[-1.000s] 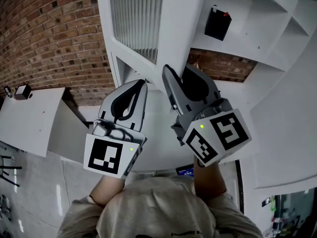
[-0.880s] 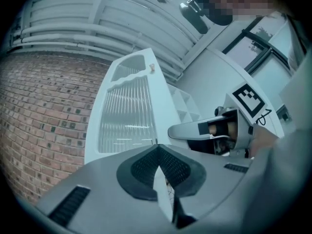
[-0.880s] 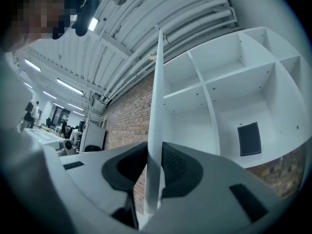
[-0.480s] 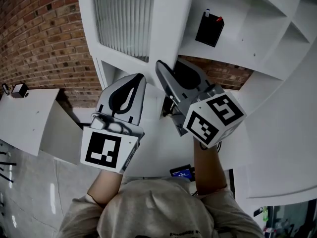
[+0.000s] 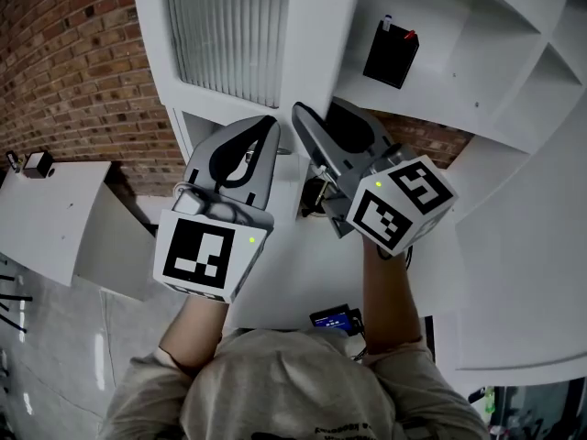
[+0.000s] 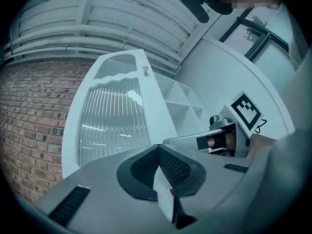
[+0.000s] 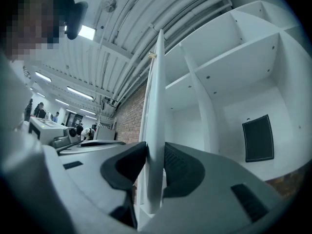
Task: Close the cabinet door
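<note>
Swing the cabinet door (image 5: 229,35), standing open out from the shelves (image 5: 477,53), steadily home with the right hand-held gripper (image 7: 155,152), pads on its free edge though jaws just easing apart, keeping the closed, empty left hand-held gripper (image 6: 158,147) clear of the gap.

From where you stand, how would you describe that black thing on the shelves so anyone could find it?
Start at the big white cabinet against the brick wall and look past its open ribbed-glass door. In one shelf compartment stands a black box, the only dark thing among white boards, with a small red mark on top.
</note>
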Tool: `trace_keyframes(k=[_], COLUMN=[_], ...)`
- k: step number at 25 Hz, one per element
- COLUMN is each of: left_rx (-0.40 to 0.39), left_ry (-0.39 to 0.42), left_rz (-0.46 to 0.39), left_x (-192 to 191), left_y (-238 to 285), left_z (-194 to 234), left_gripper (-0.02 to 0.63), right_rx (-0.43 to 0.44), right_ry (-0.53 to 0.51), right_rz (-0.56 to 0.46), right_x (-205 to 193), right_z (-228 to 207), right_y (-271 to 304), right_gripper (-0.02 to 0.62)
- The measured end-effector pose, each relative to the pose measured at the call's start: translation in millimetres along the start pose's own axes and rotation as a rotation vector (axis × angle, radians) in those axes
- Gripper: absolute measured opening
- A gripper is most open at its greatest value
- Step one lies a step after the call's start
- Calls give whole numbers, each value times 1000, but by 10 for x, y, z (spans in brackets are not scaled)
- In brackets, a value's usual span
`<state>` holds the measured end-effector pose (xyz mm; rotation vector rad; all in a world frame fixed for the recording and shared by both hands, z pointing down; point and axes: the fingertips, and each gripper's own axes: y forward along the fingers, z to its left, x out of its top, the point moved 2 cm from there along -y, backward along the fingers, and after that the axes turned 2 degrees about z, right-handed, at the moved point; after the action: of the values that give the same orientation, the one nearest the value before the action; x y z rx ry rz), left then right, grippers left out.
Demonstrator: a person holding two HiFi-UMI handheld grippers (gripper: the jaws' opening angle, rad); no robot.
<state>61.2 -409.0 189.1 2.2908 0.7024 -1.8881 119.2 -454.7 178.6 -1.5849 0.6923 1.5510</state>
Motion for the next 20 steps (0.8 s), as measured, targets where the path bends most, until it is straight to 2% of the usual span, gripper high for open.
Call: trace_keyframes(k=[8, 20], left_rx=[-57, -86], left_ry=[3, 19], left_rz=[13, 19], left_x=[-12, -149], left_y=[176, 381], left_z=[15, 12], left_gripper=[8, 8], right_rx=[46, 18], right_ry=[9, -24], right_rz=[15, 29], right_x=[-17, -64], right_z=[-197, -397], right_y=[72, 176], right_gripper=[115, 139])
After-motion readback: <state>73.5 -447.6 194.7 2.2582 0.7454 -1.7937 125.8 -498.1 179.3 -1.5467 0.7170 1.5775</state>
